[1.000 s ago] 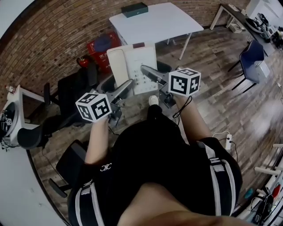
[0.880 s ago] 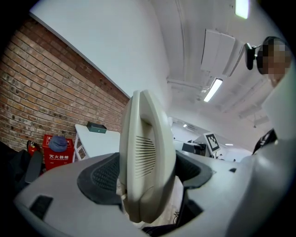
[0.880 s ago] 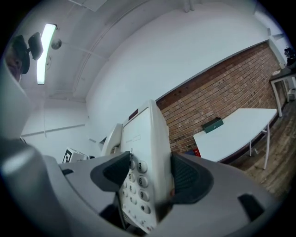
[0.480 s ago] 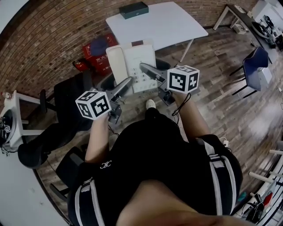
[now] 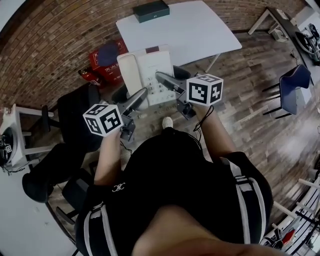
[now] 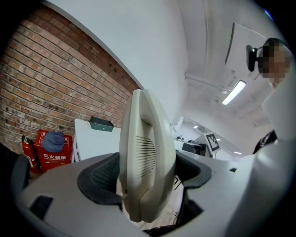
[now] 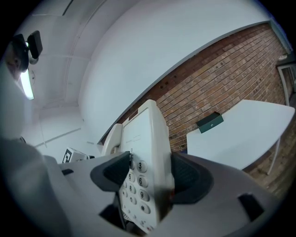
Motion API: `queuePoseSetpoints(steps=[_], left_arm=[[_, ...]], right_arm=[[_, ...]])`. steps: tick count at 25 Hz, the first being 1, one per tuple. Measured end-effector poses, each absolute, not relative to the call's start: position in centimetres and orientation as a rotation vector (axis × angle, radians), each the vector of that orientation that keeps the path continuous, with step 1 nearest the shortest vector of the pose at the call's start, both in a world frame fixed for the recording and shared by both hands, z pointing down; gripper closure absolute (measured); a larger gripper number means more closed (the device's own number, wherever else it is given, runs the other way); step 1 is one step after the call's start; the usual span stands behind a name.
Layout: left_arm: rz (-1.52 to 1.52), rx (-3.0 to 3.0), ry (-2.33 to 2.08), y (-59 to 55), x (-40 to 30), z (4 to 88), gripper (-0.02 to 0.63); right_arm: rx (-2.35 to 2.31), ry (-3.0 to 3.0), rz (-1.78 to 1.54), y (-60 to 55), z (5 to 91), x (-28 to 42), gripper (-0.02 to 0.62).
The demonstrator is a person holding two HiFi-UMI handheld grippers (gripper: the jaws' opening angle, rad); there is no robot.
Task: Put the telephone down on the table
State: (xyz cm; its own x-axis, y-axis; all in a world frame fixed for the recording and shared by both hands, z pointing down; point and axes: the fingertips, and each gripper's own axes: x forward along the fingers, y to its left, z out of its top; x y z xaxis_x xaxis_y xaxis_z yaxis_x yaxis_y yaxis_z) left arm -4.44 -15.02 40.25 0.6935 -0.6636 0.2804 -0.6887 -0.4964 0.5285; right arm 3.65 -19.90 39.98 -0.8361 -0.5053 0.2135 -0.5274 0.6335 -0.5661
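A white desk telephone (image 5: 146, 72) is held in the air between both grippers, short of the white table (image 5: 200, 35). My left gripper (image 5: 139, 95) is shut on its handset side, a cream handset (image 6: 146, 152) upright between the jaws. My right gripper (image 5: 162, 78) is shut on the keypad side, and the number keys (image 7: 138, 183) show between its pads. The table (image 7: 240, 132) stands ahead by the brick wall, and it shows small in the left gripper view (image 6: 90, 139).
A dark green box (image 5: 151, 10) lies at the table's far edge. A red crate with a blue cap (image 5: 106, 54) and a fire extinguisher (image 5: 85, 75) stand by the wall. A black office chair (image 5: 75, 112) is at left, a blue chair (image 5: 295, 82) at right.
The table and floor have slid down and left in the head view as the person steps toward the table. Both grippers keep the same hold on the telephone.
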Motion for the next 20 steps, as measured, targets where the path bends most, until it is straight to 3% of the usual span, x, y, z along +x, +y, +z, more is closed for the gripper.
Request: queuePoseSetpoints(steps=[20], left_arm=[[0.074, 2.094, -1.076, -28.7, -4.4, 45.1, 0.241]], right_arm=[[0.737, -2.673, 1.174, -34.2, 45.5, 3.3, 0.356]])
